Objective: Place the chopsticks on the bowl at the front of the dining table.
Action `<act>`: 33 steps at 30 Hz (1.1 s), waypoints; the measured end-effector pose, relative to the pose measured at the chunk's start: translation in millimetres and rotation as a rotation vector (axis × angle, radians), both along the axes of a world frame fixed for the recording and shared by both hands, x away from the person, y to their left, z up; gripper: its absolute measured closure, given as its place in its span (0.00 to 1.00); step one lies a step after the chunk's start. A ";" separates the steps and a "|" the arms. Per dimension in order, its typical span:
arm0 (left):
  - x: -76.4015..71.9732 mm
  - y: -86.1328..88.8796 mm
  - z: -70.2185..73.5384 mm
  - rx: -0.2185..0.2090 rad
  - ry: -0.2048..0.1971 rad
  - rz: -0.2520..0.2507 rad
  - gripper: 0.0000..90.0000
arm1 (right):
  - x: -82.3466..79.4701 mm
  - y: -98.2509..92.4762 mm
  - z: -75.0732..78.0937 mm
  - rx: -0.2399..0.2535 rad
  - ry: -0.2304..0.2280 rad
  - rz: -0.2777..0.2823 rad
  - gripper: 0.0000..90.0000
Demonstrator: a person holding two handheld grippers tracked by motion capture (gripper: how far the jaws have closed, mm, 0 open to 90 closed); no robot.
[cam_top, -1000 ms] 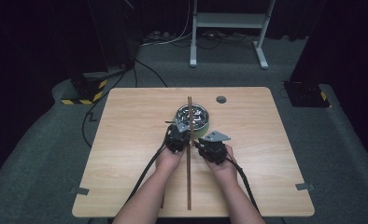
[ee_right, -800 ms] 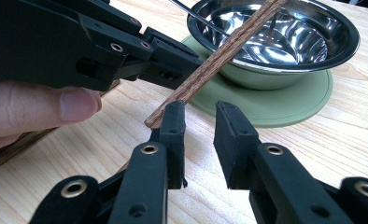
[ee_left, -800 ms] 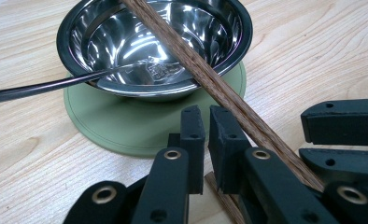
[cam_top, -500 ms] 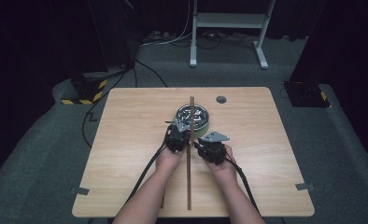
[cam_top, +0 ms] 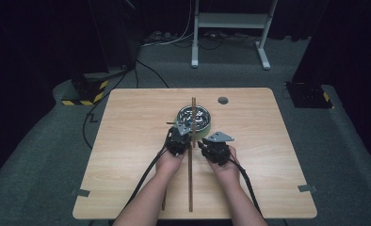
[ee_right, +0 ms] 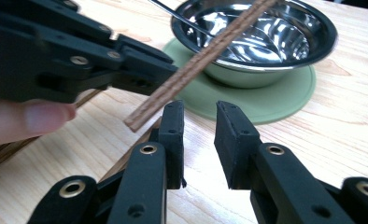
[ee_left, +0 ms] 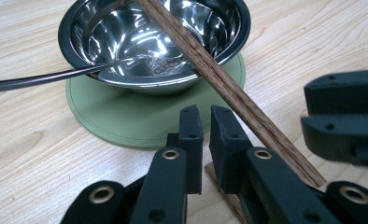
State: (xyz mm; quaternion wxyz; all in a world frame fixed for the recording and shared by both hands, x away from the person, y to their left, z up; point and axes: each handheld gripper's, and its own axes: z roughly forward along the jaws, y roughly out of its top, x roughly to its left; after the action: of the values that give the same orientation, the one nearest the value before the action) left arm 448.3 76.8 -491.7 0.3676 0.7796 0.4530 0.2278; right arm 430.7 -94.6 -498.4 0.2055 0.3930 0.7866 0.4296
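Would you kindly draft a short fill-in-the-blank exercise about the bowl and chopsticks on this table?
1. The steel bowl stands on a round ____ mat.
2. One wooden chopstick leans with its far end on the bowl's ____.
3. The table top is made of light ____.
4. The left hand-held gripper has its jaws nearly ____.

Missing words: green; rim; wood; shut

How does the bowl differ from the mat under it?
The bowl is shiny metal; the mat is matte green. The bowl is deep and holds the end of a utensil; the mat is flat. The mat spreads wider than the bowl. Both are round.
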 end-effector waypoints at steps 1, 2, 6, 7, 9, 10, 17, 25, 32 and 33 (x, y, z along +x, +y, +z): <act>-0.7 0.0 -0.2 -0.002 -0.002 0.000 0.92 | 0.3 -0.6 -0.2 0.005 0.008 -0.008 0.80; -1.5 -0.3 -0.4 -0.001 0.001 0.003 0.92 | 0.9 -1.9 -0.1 0.004 0.009 -0.005 0.80; -3.6 -1.3 -0.6 0.005 -0.005 -0.014 0.92 | 0.8 -2.1 -0.1 0.006 0.007 -0.007 0.80; -3.8 -1.6 -0.7 0.005 -0.006 -0.015 0.92 | 0.6 -2.0 -0.1 0.007 0.008 -0.008 0.80; -3.9 -1.8 -0.9 0.004 -0.005 -0.016 0.92 | 1.0 -2.2 -0.1 0.004 0.005 -0.005 0.80; -4.2 -1.7 -1.1 0.006 -0.005 -0.016 0.92 | 0.7 -2.2 -0.2 0.009 0.012 -0.011 0.80; -4.9 6.8 0.2 0.011 -0.010 0.005 0.90 | 1.1 -3.2 -0.1 0.006 0.009 -0.013 0.79; -15.1 37.3 4.1 -0.001 -0.025 0.045 0.84 | 2.2 -7.2 -0.6 0.024 0.013 -0.033 0.78; -37.2 86.5 3.1 -0.006 -0.022 0.115 0.72 | 5.0 -9.9 -3.1 0.022 0.029 -0.048 0.75; -40.4 93.2 2.4 -0.013 -0.020 0.125 0.68 | 6.2 -11.2 -4.4 0.017 0.027 -0.054 0.75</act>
State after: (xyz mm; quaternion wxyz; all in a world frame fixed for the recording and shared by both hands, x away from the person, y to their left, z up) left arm 407.9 170.0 -489.3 0.3624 0.7450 0.4985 0.2552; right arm 436.9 -105.8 -502.8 0.2030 0.4215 0.7747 0.4254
